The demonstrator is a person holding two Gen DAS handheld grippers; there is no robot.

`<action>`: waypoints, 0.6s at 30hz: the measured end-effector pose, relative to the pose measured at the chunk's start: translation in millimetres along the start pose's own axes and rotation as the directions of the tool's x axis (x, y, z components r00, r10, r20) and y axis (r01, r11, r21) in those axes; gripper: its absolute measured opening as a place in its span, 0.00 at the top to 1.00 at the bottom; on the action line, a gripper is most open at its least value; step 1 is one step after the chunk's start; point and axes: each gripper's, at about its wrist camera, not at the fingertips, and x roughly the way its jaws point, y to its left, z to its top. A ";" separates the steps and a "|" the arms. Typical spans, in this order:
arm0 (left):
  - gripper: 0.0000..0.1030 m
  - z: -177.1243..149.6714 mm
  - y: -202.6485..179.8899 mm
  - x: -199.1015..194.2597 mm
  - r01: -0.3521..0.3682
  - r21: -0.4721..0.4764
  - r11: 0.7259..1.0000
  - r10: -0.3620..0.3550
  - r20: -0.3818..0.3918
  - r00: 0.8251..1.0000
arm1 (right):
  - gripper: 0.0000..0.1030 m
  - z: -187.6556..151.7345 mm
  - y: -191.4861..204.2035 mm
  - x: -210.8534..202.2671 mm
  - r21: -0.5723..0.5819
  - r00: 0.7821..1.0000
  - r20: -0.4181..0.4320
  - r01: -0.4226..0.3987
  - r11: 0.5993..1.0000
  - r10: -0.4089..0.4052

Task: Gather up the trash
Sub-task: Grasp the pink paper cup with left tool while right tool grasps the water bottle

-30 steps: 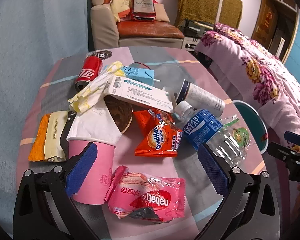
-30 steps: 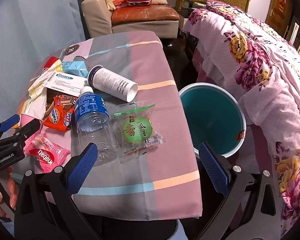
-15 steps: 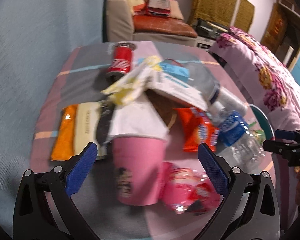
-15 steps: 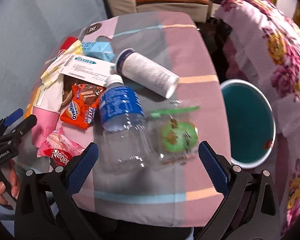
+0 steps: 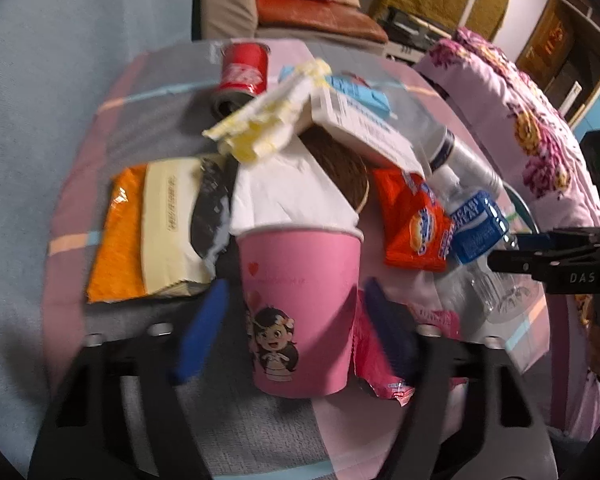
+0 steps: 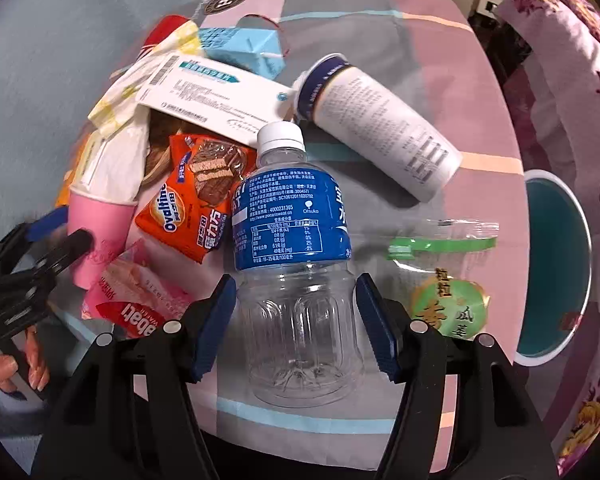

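My right gripper (image 6: 294,322) has just been closing its jaws around the clear plastic bottle (image 6: 294,264), which lies on the striped tablecloth (image 6: 380,32) with its white cap pointing away from me; the blue pads sit at either side of its clear lower body, about touching, though I cannot tell whether they press yet. My left gripper (image 5: 296,330) has also been narrowing, with the pink paper cup (image 5: 300,304) between its fingers; there a slim gap shows on the left side, so no grip.

Off the right edge of the table stands the teal bin (image 6: 556,264), mouth open. Beyond the bottle lies a white cylindrical container (image 6: 384,124) on its side, and further left a white medicine box (image 6: 216,98) rests on the heap, with a blue carton (image 6: 244,48) behind it. An orange Ovaltine wrapper (image 6: 192,208) touches the bottle's left shoulder. A green-labelled clear packet (image 6: 448,280) lies just right of my right finger. A pink wafer wrapper (image 6: 136,304) sits between cup and bottle. White tissue (image 5: 284,192) is stuffed into the cup's mouth. Far left, a red can (image 5: 244,70) lies on its side.
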 end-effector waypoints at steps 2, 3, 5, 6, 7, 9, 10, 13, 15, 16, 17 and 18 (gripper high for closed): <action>0.40 -0.2 -1.7 4.2 0.000 0.012 1.000 0.000 0.002 1.000 | 0.41 1.3 0.2 1.7 -0.002 1.000 -0.011 -0.007 1.000 0.007; 0.40 -0.6 -2.5 5.0 -0.003 0.019 1.000 0.003 0.003 1.000 | 0.40 2.4 0.3 3.9 -0.004 1.000 -0.017 -0.007 1.000 0.007; 0.38 -0.1 -3.8 7.3 0.002 0.019 1.000 -0.002 -0.006 1.000 | 0.38 6.2 1.6 9.7 -0.011 1.000 -0.024 0.000 1.000 -0.001; 0.37 -0.2 -4.0 10.1 0.015 0.015 1.000 -0.015 -0.018 1.000 | 0.37 7.3 2.1 11.5 -0.012 1.000 -0.029 0.003 1.000 -0.003; 0.36 -0.7 -3.7 13.9 0.019 0.010 1.000 -0.019 -0.030 0.999 | 0.36 8.1 2.5 15.0 -0.014 0.999 -0.034 0.007 1.000 -0.008; 0.30 -3.3 -5.7 20.5 0.017 0.006 1.000 -0.017 -0.048 0.999 | 0.34 10.7 3.7 22.8 -0.014 0.999 -0.044 0.010 1.000 -0.010; 0.29 -4.7 -5.3 24.6 0.016 0.001 1.000 -0.016 -0.056 0.998 | 0.34 12.7 4.7 27.0 -0.012 0.999 -0.045 0.010 1.000 -0.010; 0.29 -7.8 -2.8 35.5 0.008 -0.032 0.999 -0.011 -0.090 0.996 | 0.31 15.3 3.5 36.8 0.006 0.999 -0.052 -0.010 1.000 0.011; 0.41 -8.8 -2.5 34.9 0.002 -0.042 0.999 -0.005 -0.085 0.996 | 0.31 15.8 2.0 43.5 0.026 0.997 -0.065 -0.031 0.999 0.033; 0.41 -8.7 -3.2 31.4 -0.005 -0.040 0.999 0.002 -0.077 0.997 | 0.31 15.5 1.7 47.1 0.035 0.997 -0.068 -0.043 0.998 0.045; 0.42 -8.9 -4.6 28.3 -0.017 -0.037 0.999 0.015 -0.066 0.998 | 0.36 14.4 2.5 48.9 0.035 0.997 -0.066 -0.043 0.998 0.045; 0.43 -9.0 -6.1 22.5 -0.035 -0.028 0.999 0.033 -0.050 0.998 | 0.39 13.1 4.0 47.9 0.029 0.997 -0.057 -0.052 0.998 0.054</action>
